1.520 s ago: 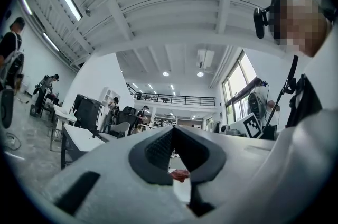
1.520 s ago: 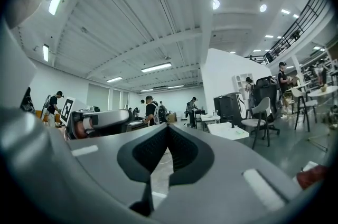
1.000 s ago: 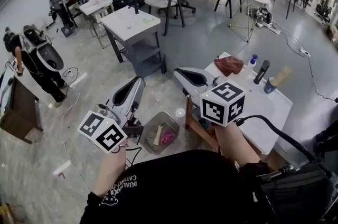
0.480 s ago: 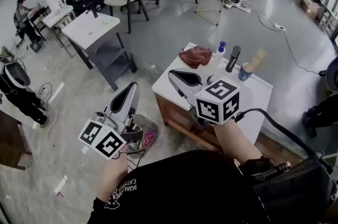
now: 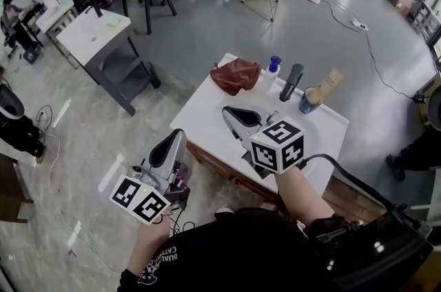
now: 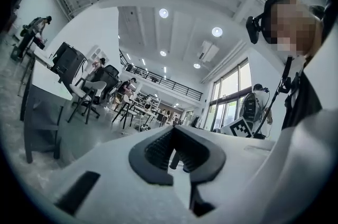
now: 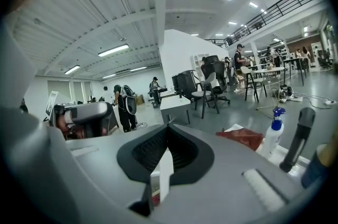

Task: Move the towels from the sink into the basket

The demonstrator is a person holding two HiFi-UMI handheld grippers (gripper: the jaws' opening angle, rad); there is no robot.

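We hold both tools short of the work, so we judge this to be the approach, with nothing picked up yet. The left hand-held gripper (image 5: 176, 136) hangs over the floor (image 5: 83, 146), just off the near left edge of the white bench (image 5: 207, 115). Its own view shows its jaws closed together with nothing between them (image 6: 175, 132). The right hand-held gripper (image 5: 231, 112) hovers over the near part of the bench, pointing toward the far side. Its jaws are also closed and empty (image 7: 168, 131).

The one towel (image 5: 236, 75) we can see is a reddish-brown bundle lying on the far left corner of the bench. It sits just left of a spray bottle (image 5: 273, 69), with a dark bottle (image 5: 292, 81) and a cup (image 5: 308, 103) further right. It also shows in the right gripper view (image 7: 240, 138), apart from both tools. We cannot make out a sink or the basket from here.

Next, we would likely open the right jaws and carry them on to the far left corner. We would then lower them onto a raised fold of the cloth and close there. The cloth is limp, so a shallow pinch may slip. The spray bottle stands close enough to be knocked.
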